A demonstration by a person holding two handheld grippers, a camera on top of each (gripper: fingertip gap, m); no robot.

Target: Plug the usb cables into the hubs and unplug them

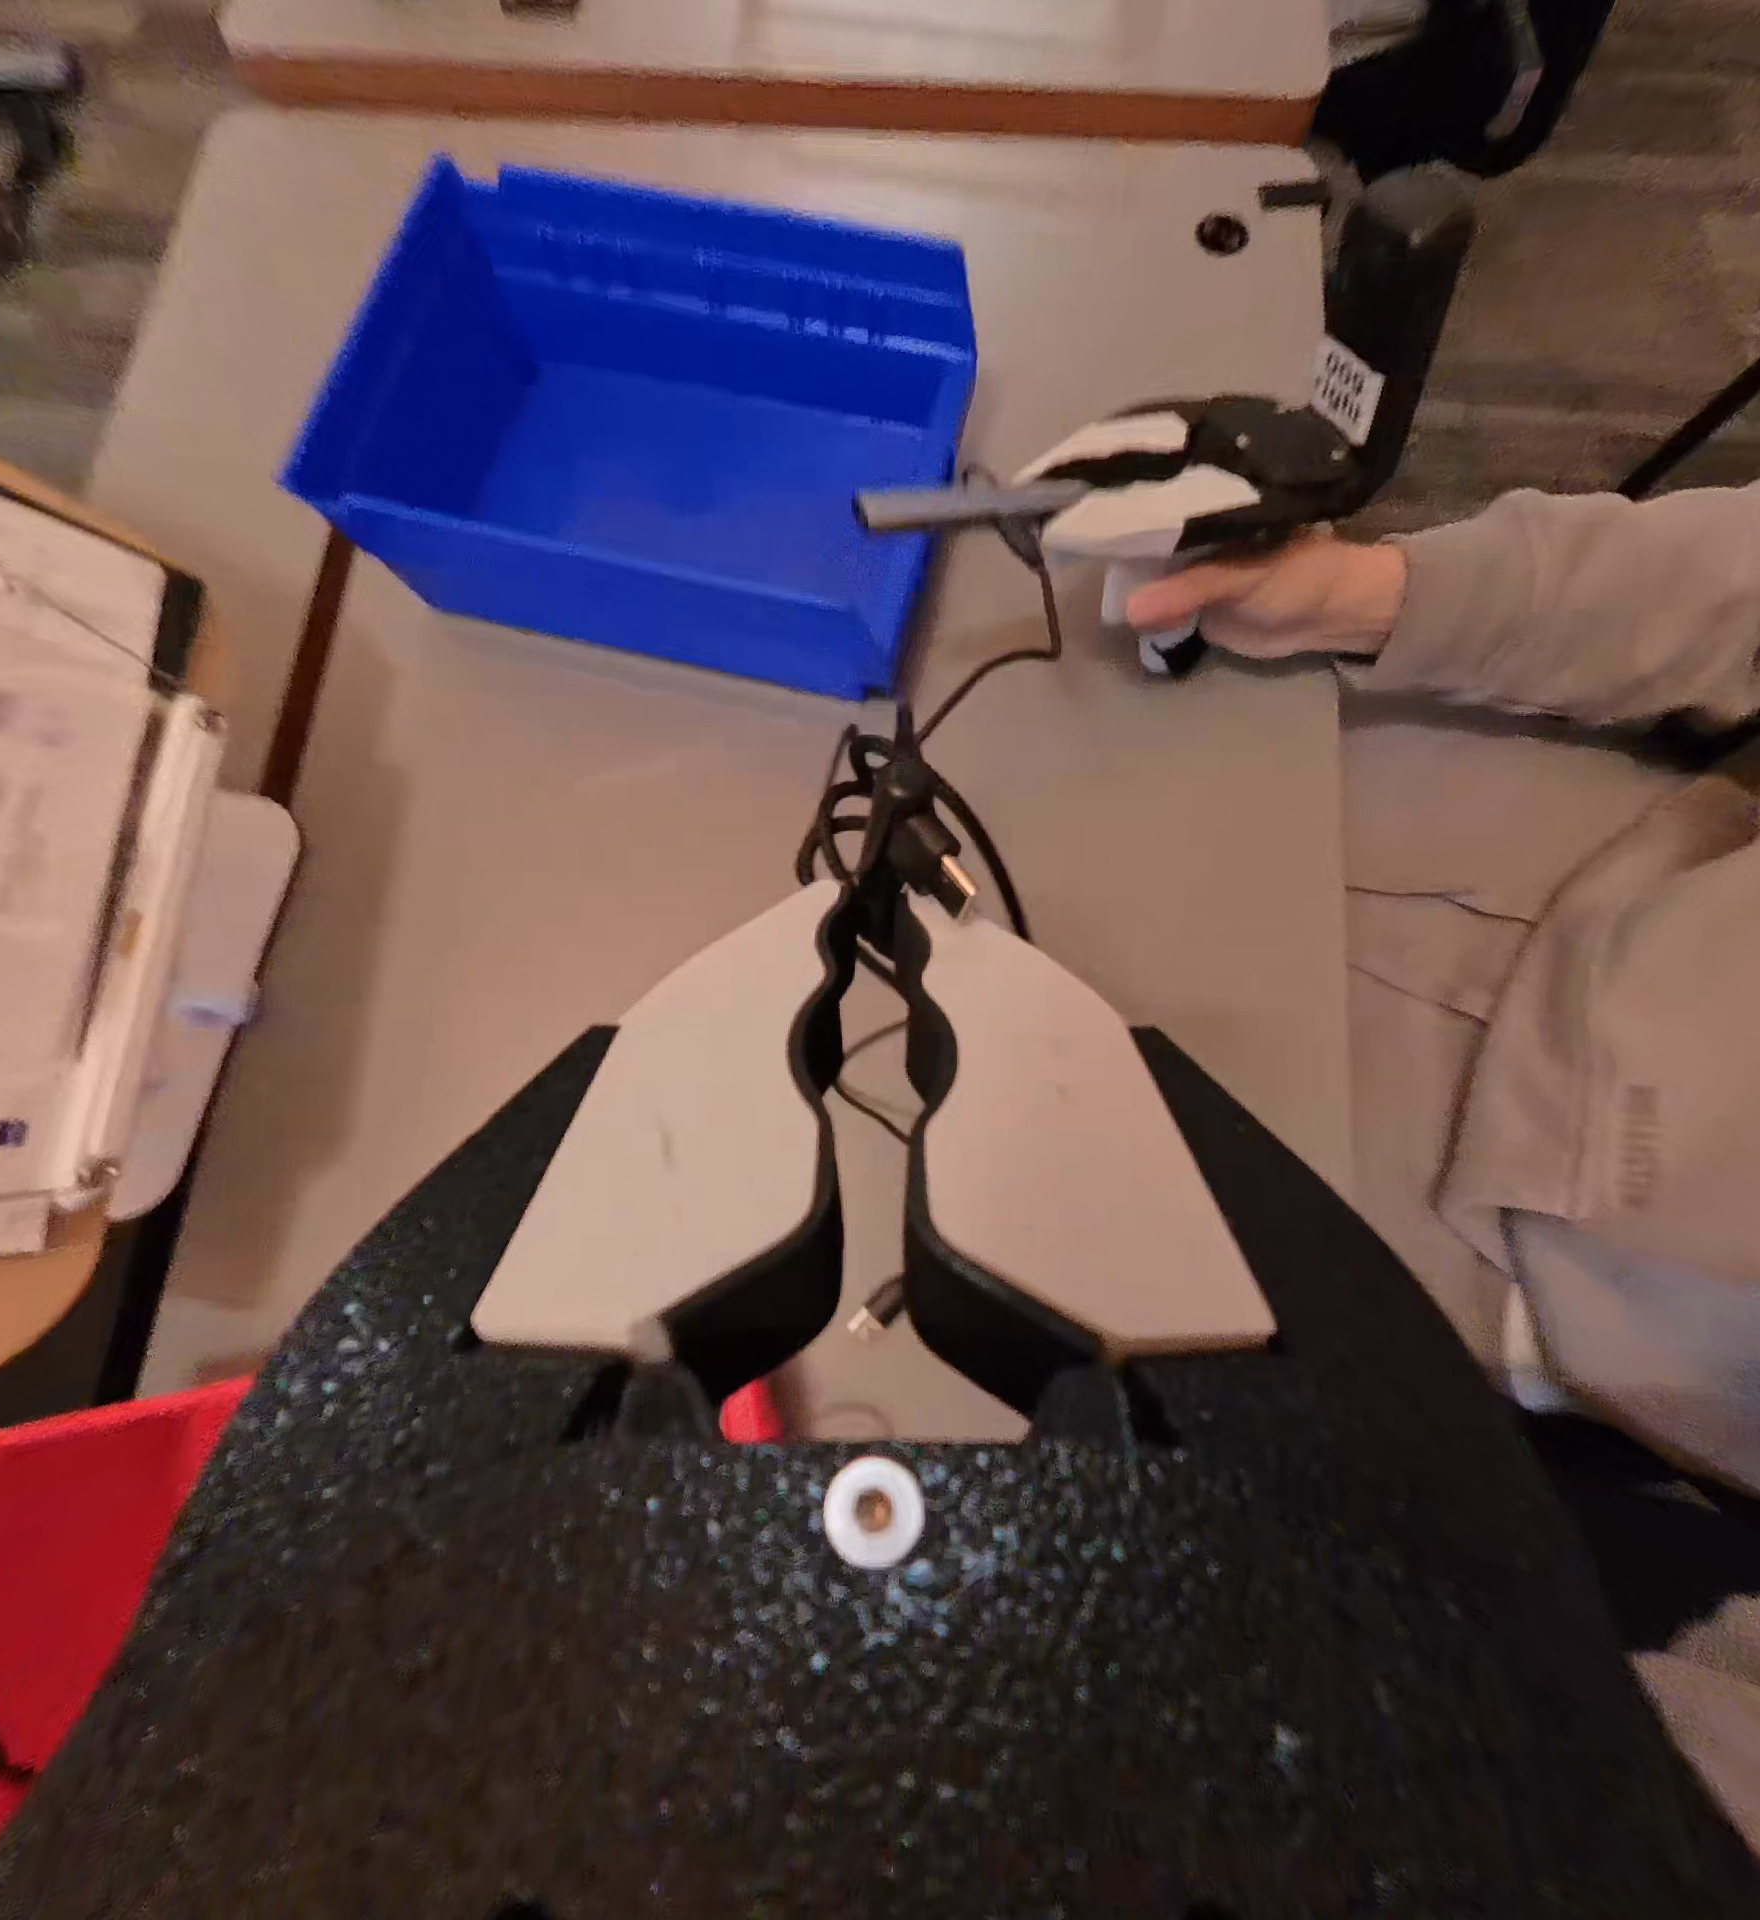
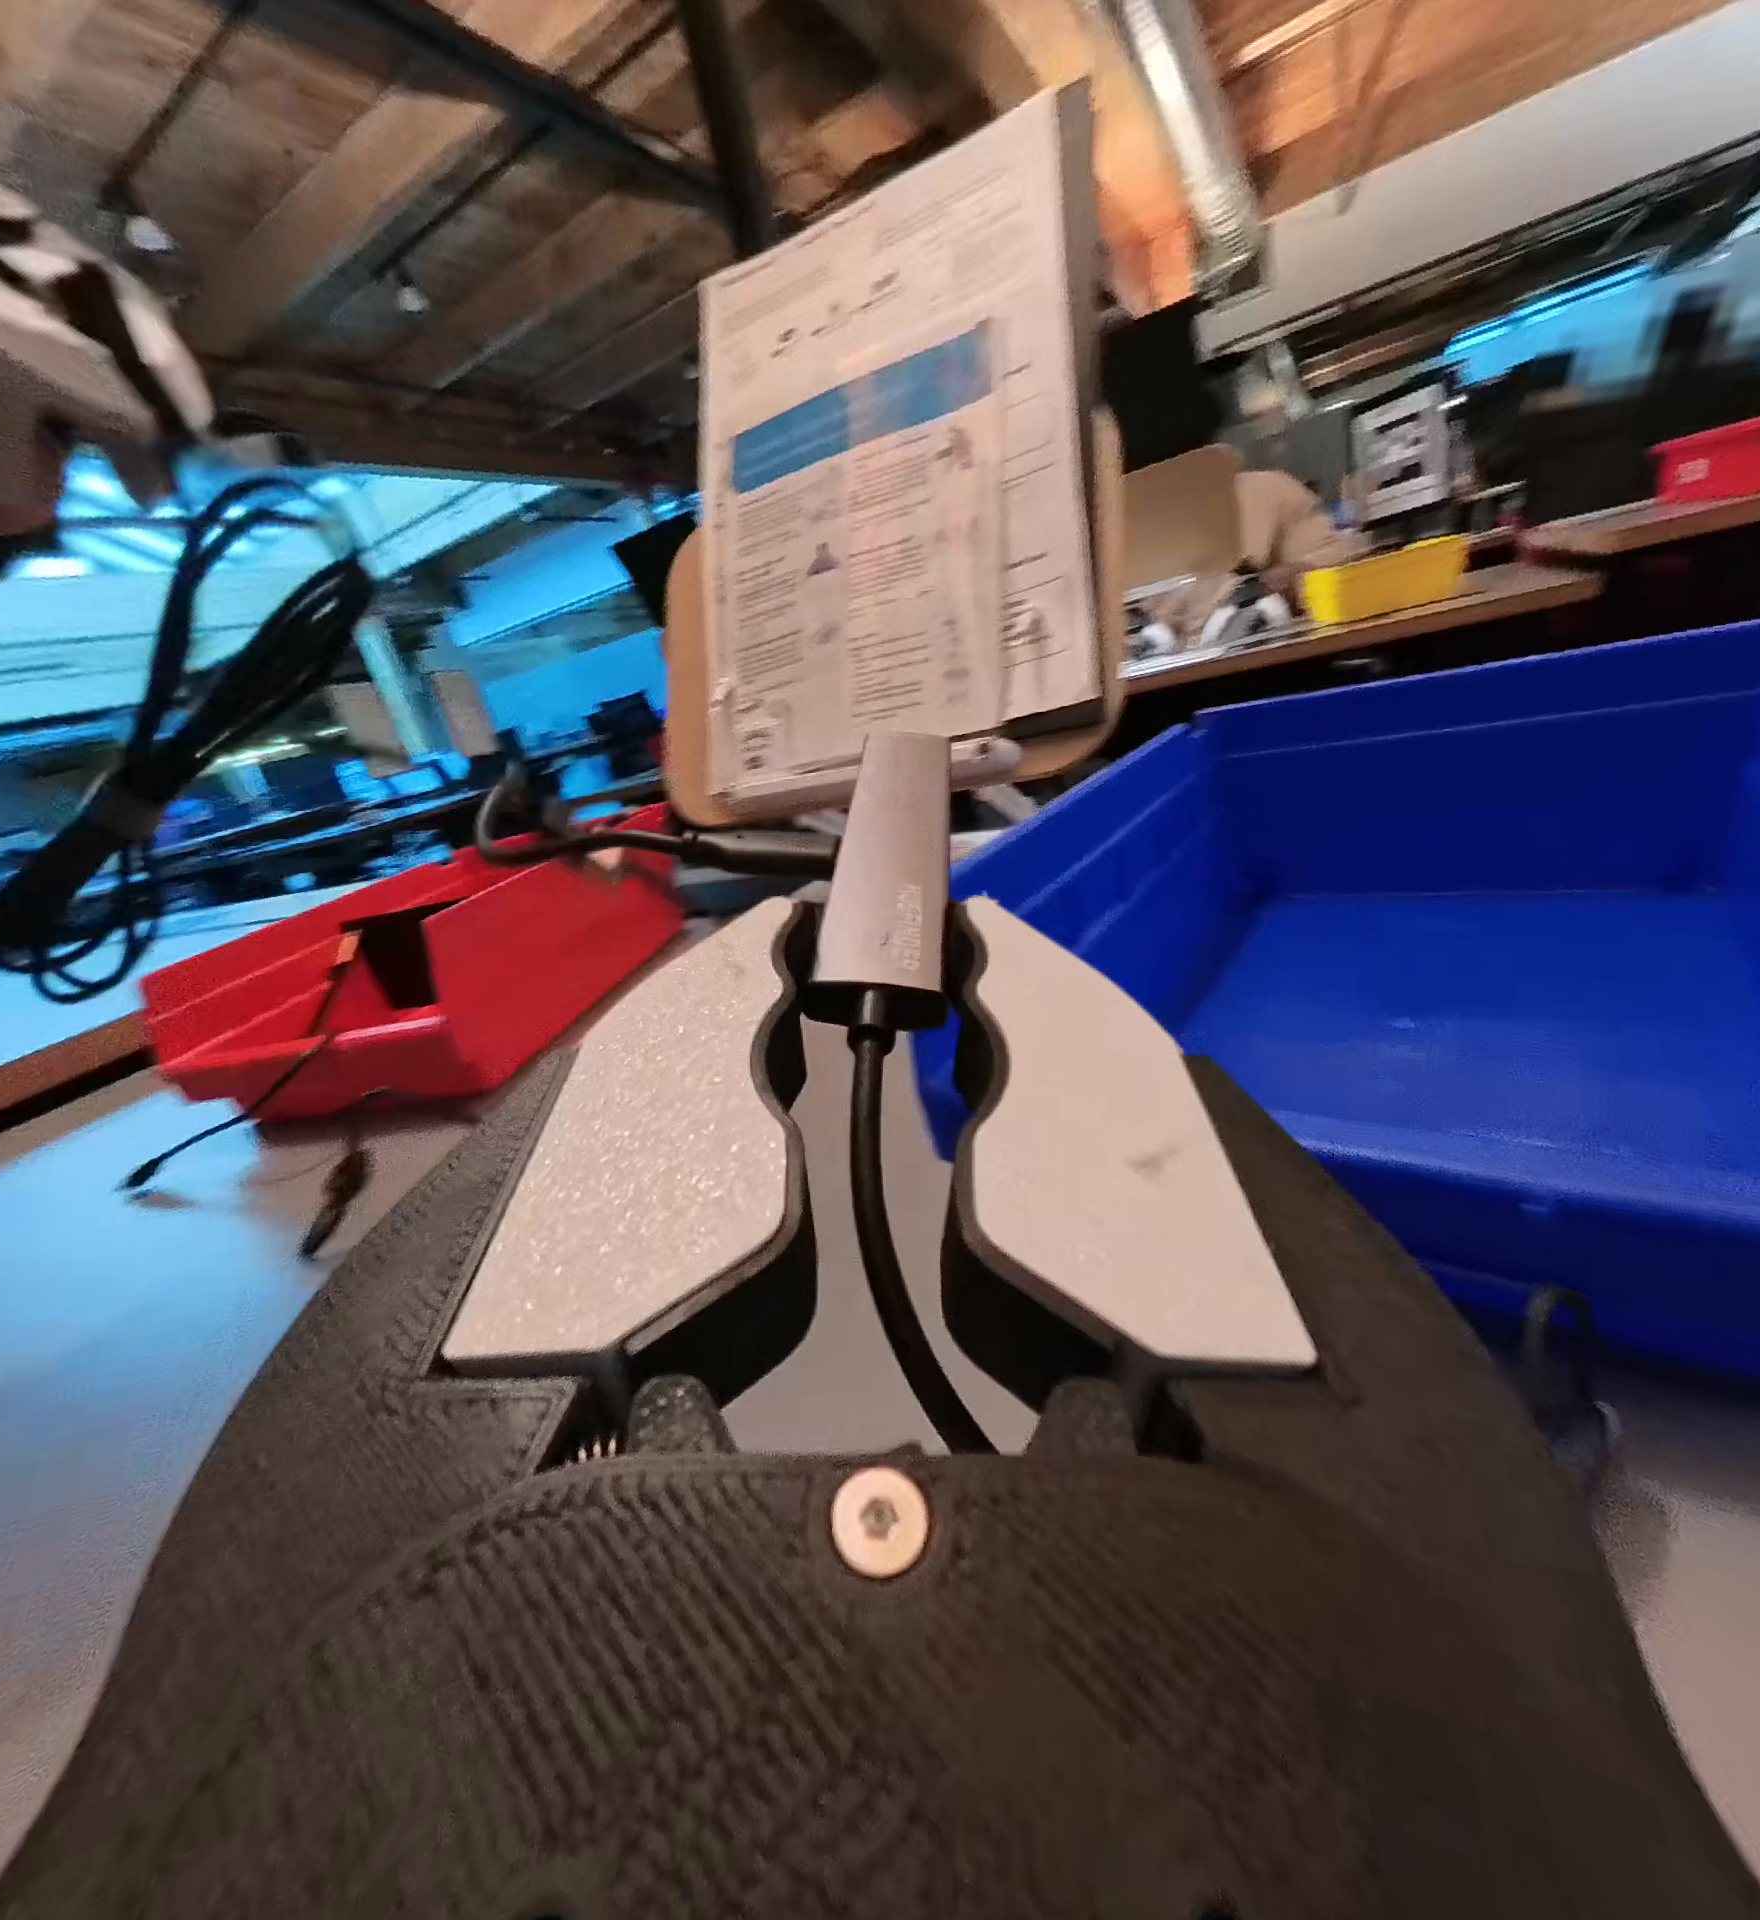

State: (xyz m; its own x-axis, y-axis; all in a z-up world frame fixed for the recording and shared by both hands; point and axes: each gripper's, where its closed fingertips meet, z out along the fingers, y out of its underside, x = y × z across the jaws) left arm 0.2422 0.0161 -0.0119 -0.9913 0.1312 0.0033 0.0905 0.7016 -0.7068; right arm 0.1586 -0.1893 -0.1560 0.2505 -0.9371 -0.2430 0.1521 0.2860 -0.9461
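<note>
My left gripper (image 1: 878, 906) is shut on a bundled black USB cable (image 1: 891, 800) and holds it above the beige table (image 1: 543, 831). A silver USB plug (image 1: 954, 885) sticks out of the bundle to the right. My right gripper (image 2: 876, 925) is shut on a grey USB hub (image 2: 886, 862), whose own black lead (image 2: 871, 1195) runs back between the fingers. A black cable (image 2: 730, 852) meets the hub's left side. In the left wrist view, the right gripper (image 1: 1063, 499) holds the hub (image 1: 943, 506) at the blue bin's corner. In the right wrist view, the left gripper (image 2: 143, 416) dangles the bundle (image 2: 159, 707).
An empty blue bin (image 1: 647, 416) sits at the back of the table. A red bin (image 1: 55, 1538) stands at the near left, with a thin cable in it. A clipboard with papers (image 1: 24, 831) is at the left. A loose plug (image 1: 876, 1314) lies on the table. A person's sleeve (image 1: 1582, 592) is at the right. About 25 cm separates my left fingertips from my right.
</note>
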